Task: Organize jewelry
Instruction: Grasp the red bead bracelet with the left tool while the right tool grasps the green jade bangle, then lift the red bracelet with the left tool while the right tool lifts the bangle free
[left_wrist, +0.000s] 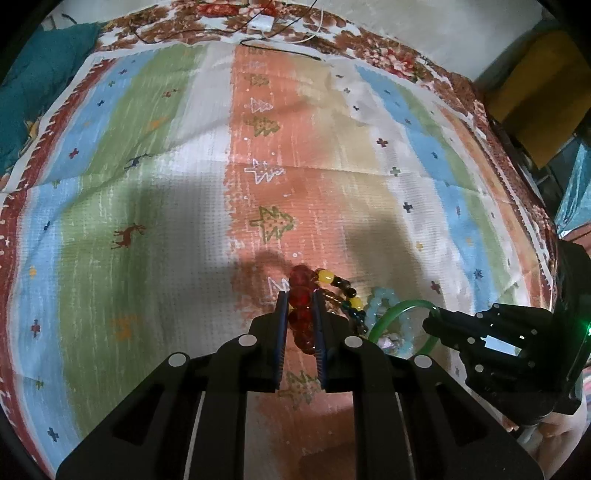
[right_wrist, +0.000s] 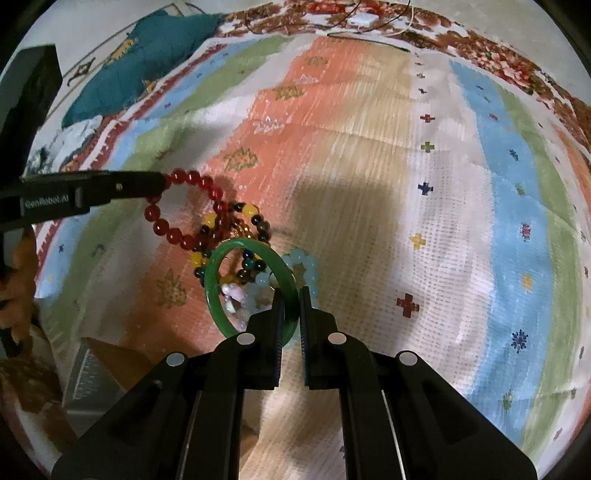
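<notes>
1. Left wrist view: left tool (left_wrist: 300, 295) is clenched on the red bead bracelet (left_wrist: 301, 295), beads pinched between both blue pads. Landmark is the striped cloth (left_wrist: 147, 192) on the bed; the bracelet sits over its orange stripe. Just right of the bracelet: a yellow-and-dark bead bracelet (left_wrist: 345, 291), then a pale blue bead bracelet (left_wrist: 382, 301), then the green bangle (left_wrist: 397, 314). Right tool (left_wrist: 432, 319) grips the bangle's right side.
2. Right wrist view: right tool (right_wrist: 291, 295) is clamped on the green bangle (right_wrist: 218, 269) at its right rim, ring tilted up off the striped cloth (right_wrist: 369, 166). Bead bracelets are heaped behind and inside the ring. Left tool (right_wrist: 162, 181) comes in from the left, holding the red bead bracelet (right_wrist: 173, 230), which hangs as an open loop above the cloth's orange stripe.
</notes>
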